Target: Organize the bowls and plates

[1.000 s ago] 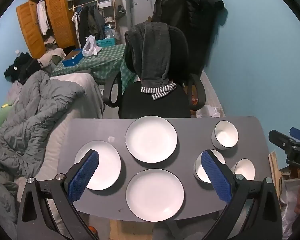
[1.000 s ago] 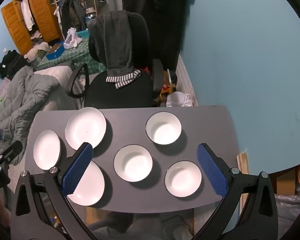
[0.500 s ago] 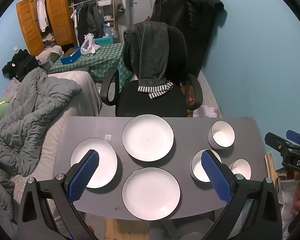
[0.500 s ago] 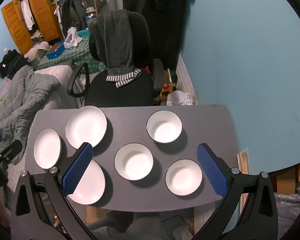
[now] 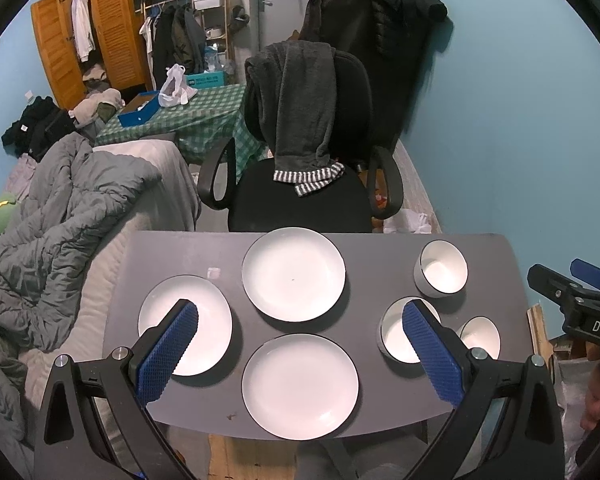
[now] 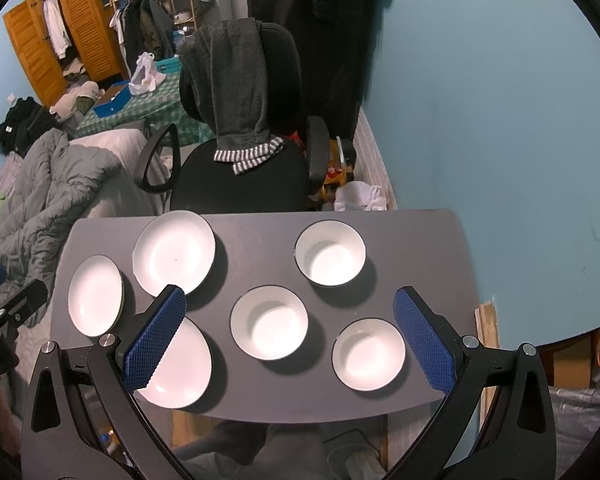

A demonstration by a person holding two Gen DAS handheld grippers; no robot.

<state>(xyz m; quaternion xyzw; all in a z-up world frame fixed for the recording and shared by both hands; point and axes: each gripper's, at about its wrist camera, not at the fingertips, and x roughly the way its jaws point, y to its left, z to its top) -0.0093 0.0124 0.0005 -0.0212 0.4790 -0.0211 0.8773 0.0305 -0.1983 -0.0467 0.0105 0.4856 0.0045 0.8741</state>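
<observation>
Three white plates lie on the dark grey table (image 5: 372,252): a far plate (image 5: 293,274), a left plate (image 5: 210,312) and a near plate (image 5: 300,386). Three white bowls stand on the right: a far bowl (image 6: 330,253), a middle bowl (image 6: 269,323) and a near bowl (image 6: 368,354). My left gripper (image 5: 300,316) is open and empty, held above the near plate. My right gripper (image 6: 290,300) is open and empty, above the middle bowl. The right gripper also shows at the right edge of the left wrist view (image 5: 576,296).
A black office chair (image 5: 304,152) with grey clothes draped on it stands just behind the table. A bed with a grey duvet (image 5: 56,216) lies to the left. A blue wall (image 6: 500,120) is close on the right.
Both views have shifted slightly; the table and dishes sit a little lower and nearer in the left wrist view. No dish has moved and both grippers stay open.
</observation>
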